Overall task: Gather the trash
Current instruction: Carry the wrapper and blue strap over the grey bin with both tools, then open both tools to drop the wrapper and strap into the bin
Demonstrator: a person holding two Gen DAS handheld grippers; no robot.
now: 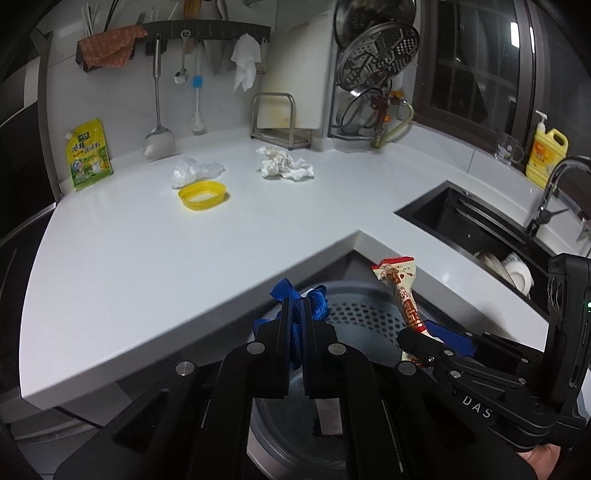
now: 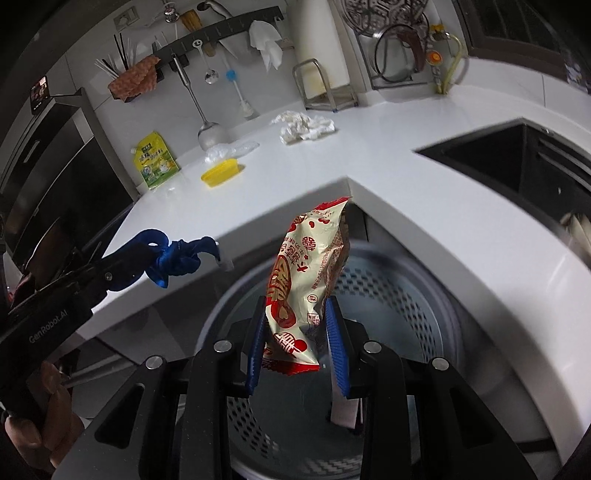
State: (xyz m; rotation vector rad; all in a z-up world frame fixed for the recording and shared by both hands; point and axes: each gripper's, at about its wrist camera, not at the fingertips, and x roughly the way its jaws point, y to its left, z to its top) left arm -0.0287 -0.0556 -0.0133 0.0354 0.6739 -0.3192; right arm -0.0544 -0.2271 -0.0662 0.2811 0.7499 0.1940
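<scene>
Night kitchen, white L-shaped table [image 1: 147,236] wrapping a corner, dark sink [image 1: 476,229] set in at the right, utensil rail [image 1: 207,29] on the far wall. Far on the table: crumpled white tissue [image 1: 284,166], clear plastic wrap [image 1: 194,170] just beside a yellow lid [image 1: 202,195], green and yellow pouch [image 1: 88,155] leaning at the far left wall. Below the table's inner corner, near, a round bin with a perforated liner [image 2: 391,295]. Left gripper [image 1: 295,325] clamped fully together on a knotted blue ribbon [image 1: 301,295], held over the near rim of the bin; same ribbon [image 2: 173,258] seen at the left from the right wrist view. Right gripper [image 2: 295,332] partly closed, blue pads [image 2: 336,332] pinching the lower part of a red and cream snack wrapper [image 2: 314,266], wrapper standing upright above the bin's opening. Part of a hand [image 2: 55,413] visible under the left gripper's handle.
</scene>
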